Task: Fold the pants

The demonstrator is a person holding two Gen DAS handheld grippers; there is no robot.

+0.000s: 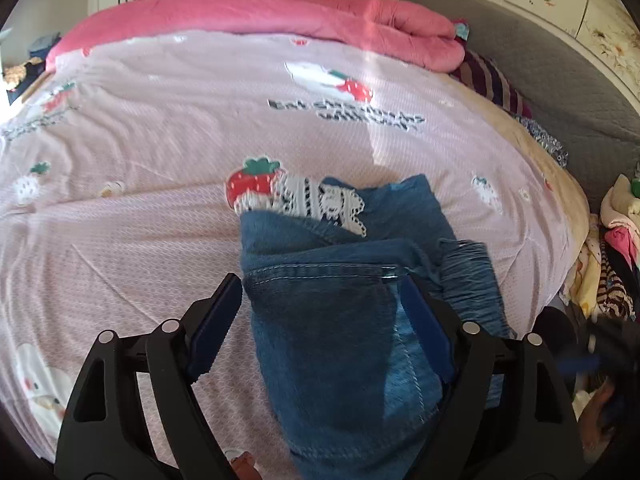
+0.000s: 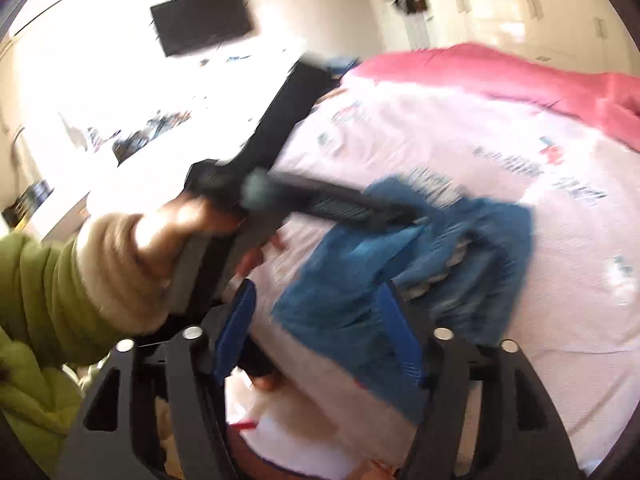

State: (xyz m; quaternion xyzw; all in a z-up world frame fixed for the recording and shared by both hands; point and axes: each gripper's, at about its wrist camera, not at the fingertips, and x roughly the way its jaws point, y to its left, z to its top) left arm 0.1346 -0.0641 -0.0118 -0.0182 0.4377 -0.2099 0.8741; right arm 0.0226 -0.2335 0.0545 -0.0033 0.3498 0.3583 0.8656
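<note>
Blue jeans (image 1: 340, 320) lie folded in a bundle on the pink strawberry-print sheet (image 1: 160, 160), with a white lace trim (image 1: 320, 200) sticking out at the far end. My left gripper (image 1: 320, 284) is open wide, hovering over the near part of the jeans with the denim between its blue pads (image 1: 216, 320) but not pinched. In the blurred right wrist view the jeans (image 2: 480, 232) lie just ahead. My right gripper (image 2: 318, 286) is open over their near edge, holding nothing. A hand (image 2: 160, 232) in a cream cuff and green sleeve holds the other tool above the jeans.
A rolled pink quilt (image 1: 280, 16) lies along the far side of the bed. A grey padded headboard (image 1: 540, 60) stands at the right. A heap of clothes (image 1: 616, 240) sits off the bed's right edge. A dark screen (image 2: 200, 24) hangs on the wall.
</note>
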